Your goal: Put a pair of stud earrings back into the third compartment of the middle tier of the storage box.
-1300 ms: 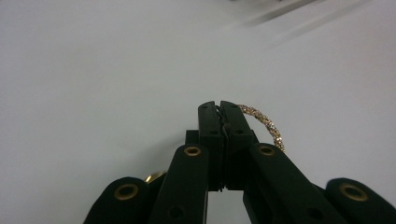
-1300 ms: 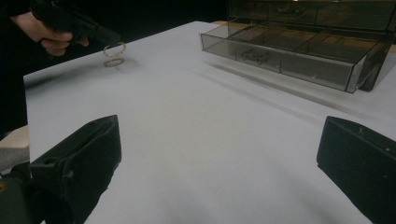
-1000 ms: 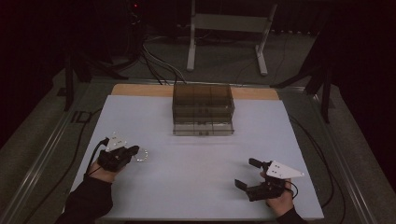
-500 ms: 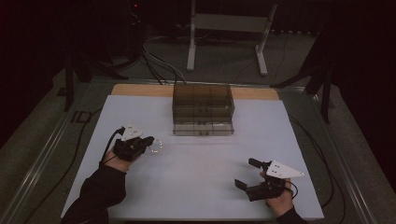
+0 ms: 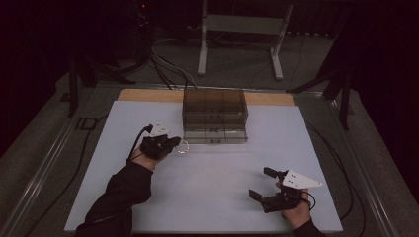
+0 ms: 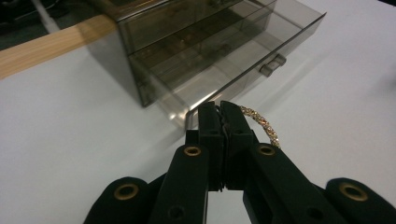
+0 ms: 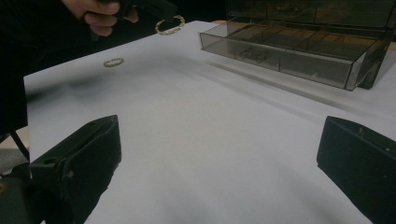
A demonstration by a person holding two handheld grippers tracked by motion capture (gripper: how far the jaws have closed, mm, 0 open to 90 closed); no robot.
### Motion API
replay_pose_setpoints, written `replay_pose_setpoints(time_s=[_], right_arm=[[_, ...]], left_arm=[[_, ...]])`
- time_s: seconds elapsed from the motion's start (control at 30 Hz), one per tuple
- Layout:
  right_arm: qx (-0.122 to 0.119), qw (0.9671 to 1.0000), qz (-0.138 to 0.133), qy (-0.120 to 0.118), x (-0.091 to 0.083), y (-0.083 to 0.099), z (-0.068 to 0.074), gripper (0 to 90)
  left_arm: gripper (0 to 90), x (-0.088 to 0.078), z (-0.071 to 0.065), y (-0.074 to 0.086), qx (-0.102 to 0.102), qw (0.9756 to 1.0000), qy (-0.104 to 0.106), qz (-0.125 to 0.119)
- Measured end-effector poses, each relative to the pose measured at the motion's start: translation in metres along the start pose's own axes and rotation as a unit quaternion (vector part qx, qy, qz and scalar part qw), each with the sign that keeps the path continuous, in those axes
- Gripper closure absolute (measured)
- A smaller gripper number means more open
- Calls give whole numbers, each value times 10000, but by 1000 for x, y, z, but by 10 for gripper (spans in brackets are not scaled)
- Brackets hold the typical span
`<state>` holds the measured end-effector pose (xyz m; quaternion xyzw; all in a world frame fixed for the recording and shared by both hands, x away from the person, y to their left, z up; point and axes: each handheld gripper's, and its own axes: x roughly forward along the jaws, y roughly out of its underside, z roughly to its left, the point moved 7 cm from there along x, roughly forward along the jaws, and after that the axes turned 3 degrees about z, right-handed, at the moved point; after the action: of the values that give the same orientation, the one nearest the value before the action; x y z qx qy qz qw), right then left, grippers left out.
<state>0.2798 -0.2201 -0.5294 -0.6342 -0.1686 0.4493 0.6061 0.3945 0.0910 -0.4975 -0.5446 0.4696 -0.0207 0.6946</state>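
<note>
Left gripper view showed the left gripper [image 6: 223, 116] clamped on a gold bracelet [image 6: 261, 124], just beside the smoky drawer box [image 6: 210, 51]; right gripper [image 5: 267, 183] gaped open, near right.

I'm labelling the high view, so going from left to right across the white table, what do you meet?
Left gripper pinching a gold bracelet → smoky clear drawer box → right gripper, jaws apart, on the white table.
</note>
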Motion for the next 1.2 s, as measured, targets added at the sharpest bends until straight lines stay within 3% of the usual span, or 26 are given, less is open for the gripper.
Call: replay_pose_setpoints(time_s=[0.2, 0.53, 0.87, 1.2], right_arm=[[0, 10000, 3, 0, 0, 0, 0, 0], [-3, 10000, 3, -5, 0, 0, 0, 0], [10, 10000, -3, -6, -1, 0, 0, 0], [2, 10000, -31, -19, -1, -1, 0, 0]], left_arm=[[900, 19, -10, -16, 174, 9998, 47, 29], [900, 44, -24, -38, 247, 9996, 154, -9], [900, 71, -42, -73, 397, 9986, 320, -124], [900, 94, -53, -95, 296, 9984, 455, -138]])
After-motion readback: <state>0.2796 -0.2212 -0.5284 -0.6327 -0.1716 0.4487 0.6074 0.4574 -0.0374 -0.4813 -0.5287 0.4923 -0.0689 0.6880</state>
